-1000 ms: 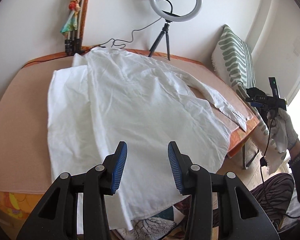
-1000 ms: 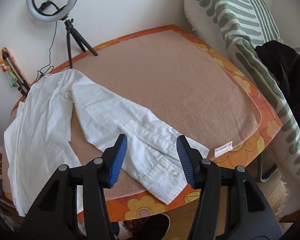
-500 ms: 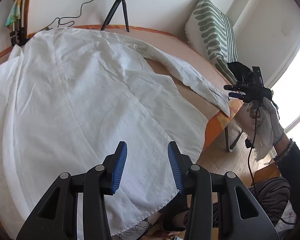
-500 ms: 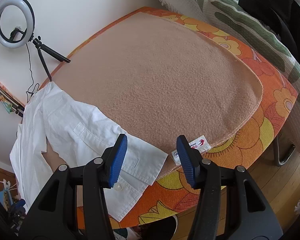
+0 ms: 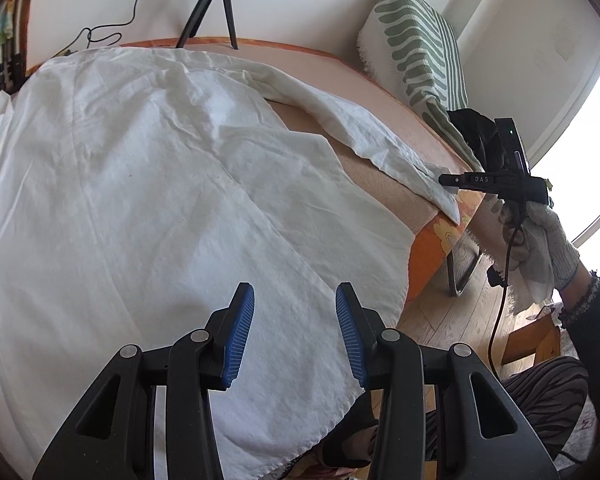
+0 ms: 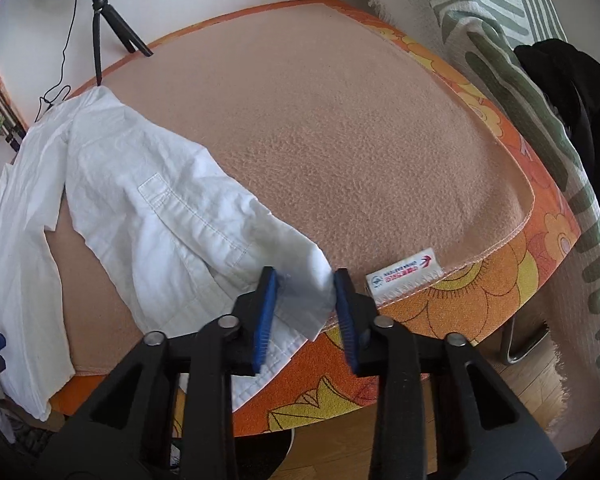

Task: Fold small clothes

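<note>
Right gripper (image 6: 304,304) fingers are closing over the cuff (image 6: 300,276) of the white shirt (image 5: 147,184), limp and light; left gripper (image 5: 293,332) hovers unclenched.

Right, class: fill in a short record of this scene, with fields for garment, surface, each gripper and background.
garment: white shirt spread flat, sleeve stretched to the table edge
surface: peach blanket over an orange floral cloth
left gripper: open above the shirt's hem
right gripper: jaws closing, sleeve cuff between them
background: tripod, green striped cushion

White shirt (image 5: 147,184) spread flat, wrinkled, on table; cuff at edge.
</note>
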### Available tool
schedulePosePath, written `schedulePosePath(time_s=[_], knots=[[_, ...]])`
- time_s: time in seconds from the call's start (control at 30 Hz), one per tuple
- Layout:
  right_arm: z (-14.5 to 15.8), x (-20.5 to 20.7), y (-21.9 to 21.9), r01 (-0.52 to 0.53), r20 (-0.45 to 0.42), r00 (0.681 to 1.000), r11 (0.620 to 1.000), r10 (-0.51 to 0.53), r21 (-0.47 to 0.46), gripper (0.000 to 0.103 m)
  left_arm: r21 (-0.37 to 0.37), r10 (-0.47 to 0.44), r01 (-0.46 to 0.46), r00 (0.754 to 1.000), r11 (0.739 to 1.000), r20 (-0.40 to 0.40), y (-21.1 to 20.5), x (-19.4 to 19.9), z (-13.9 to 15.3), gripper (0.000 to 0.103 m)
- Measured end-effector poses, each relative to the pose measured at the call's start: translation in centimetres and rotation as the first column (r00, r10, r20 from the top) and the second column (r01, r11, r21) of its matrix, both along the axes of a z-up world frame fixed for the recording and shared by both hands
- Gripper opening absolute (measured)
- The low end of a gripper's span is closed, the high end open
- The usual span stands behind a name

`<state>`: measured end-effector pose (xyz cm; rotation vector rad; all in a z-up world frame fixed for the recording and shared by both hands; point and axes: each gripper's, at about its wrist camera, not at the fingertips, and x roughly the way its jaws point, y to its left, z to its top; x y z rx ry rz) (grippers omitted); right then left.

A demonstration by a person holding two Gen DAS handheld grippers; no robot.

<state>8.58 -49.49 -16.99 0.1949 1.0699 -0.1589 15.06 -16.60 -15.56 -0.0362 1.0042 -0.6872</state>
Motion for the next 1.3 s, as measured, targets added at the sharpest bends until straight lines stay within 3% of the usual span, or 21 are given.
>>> schedulePosePath(time_s=[0.1,0.27,0.5,0.7,0.83,0.93,1.0,1.1,1.13,1.17,1.23,1.3], knots=[[0.5,0.2,0.6,0.022,0.007,1.0,1.0,-0.022,0.022,0.005,-0.001,0.018,-0.018,1.0,1.0,0.002,0.8,0.2,0.1,0.041],[4.6,-0.6,2.3,0.02,0.124,0.992,0.995,-0.032,0.099,0.004,-0.016,0.053,-0.053,0.998,0.998,0.031,2.5,0.5,1.0,0.041],[9.6,-2.0,9.6,-0.17,0.241,0.962,0.969,0.125,0.179,0.004,-0.059,0.142,-0.139,0.989,0.989,0.049,4.4,1.3,1.7,0.041],[9.9,-3.2,18.1,-0.386,0.245,0.911,0.896,0.332,0.221,0.004,-0.137,0.174,-0.169,0.984,0.976,0.023,5.5,1.7,2.0,0.041],[7.7,-3.7,22.7,-0.494,0.186,0.868,0.838,0.46,0.233,0.004,-0.19,0.174,-0.175,0.984,0.966,-0.025,5.8,1.7,1.5,0.041],[5.6,-4.1,25.0,-0.567,0.124,0.82,0.762,0.559,0.314,0.005,-0.217,0.167,-0.175,0.984,0.96,-0.056,5.7,1.8,1.0,0.041],[5.2,-4.5,25.9,-0.593,0.096,0.8,0.754,0.593,0.283,0.007,-0.226,0.157,-0.169,0.985,0.959,-0.069,5.4,2.0,0.8,0.041],[6.0,-4.9,25.2,-0.602,0.116,0.793,0.738,0.598,0.305,0.022,-0.26,0.126,-0.152,0.985,0.954,-0.116,4.7,2.3,0.3,0.041],[6.4,-4.9,24.6,-0.598,0.124,0.795,0.736,0.593,0.317,0.038,-0.268,0.111,-0.14,0.986,0.953,-0.121,4.3,2.3,0.2,0.041],[6.9,-5.0,23.8,-0.595,0.138,0.8,0.738,0.585,0.319,0.046,-0.259,0.103,-0.131,0.988,0.957,-0.119,3.9,2.2,0.1,0.041],[8.2,-5.0,22.3,-0.597,0.177,0.8,0.738,0.573,0.314,0.046,-0.257,0.084,-0.115,0.988,0.96,-0.128,3.1,2.2,-0.1,0.041],[9.6,-4.4,21.0,-0.571,0.193,0.821,0.78,0.538,0.256,0.046,-0.22,0.093,-0.119,0.988,0.968,-0.125,2.5,2.2,-0.5,0.041]])
